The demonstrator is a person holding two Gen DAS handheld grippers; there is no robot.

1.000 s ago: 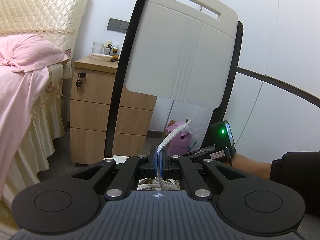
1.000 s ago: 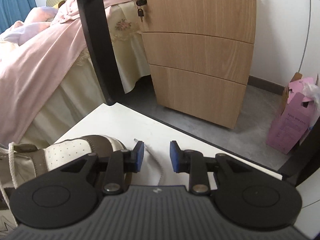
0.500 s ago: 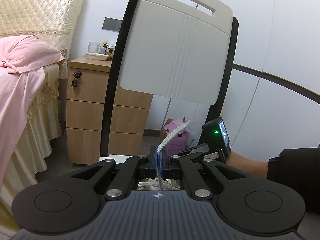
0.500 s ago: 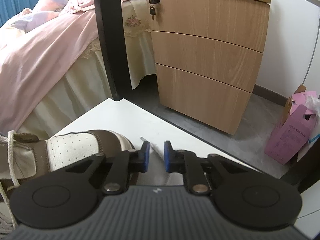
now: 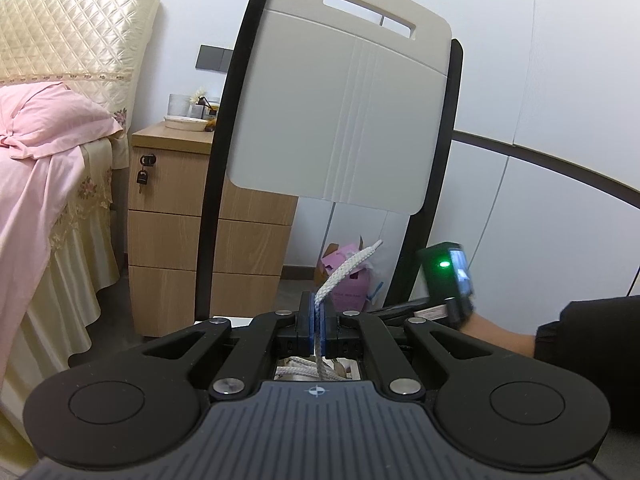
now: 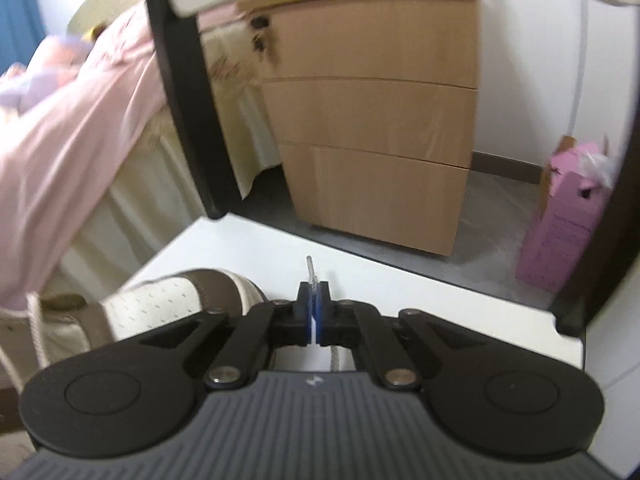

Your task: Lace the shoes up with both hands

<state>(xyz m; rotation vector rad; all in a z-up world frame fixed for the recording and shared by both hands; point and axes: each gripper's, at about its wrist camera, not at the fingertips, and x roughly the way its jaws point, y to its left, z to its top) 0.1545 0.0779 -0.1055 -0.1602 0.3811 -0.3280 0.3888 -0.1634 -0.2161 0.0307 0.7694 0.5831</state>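
A cream and brown shoe (image 6: 172,304) lies on the white chair seat (image 6: 360,276), left of my right gripper (image 6: 314,300). That gripper is shut on the shoe's white lace; the lace's clear tip (image 6: 310,267) pokes out just past the blue pads. My left gripper (image 5: 318,312) is shut on the other white lace end (image 5: 352,266), which stands up and to the right above the pads. Under the left gripper only loops of lace (image 5: 308,372) show. The right gripper's body (image 5: 448,276) and the hand holding it appear at the right of the left wrist view.
The chair's white backrest (image 5: 344,112) with black uprights rises just beyond the seat. Behind it stand a wooden bedside cabinet (image 6: 380,120), a bed with pink bedding (image 5: 36,168) at left, and a pink box (image 6: 564,236) on the grey floor by the wall.
The right gripper's jaws closed from a wide gap onto the lace lying on the seat beside the shoe's toe. The left gripper kept its grip and stayed put.
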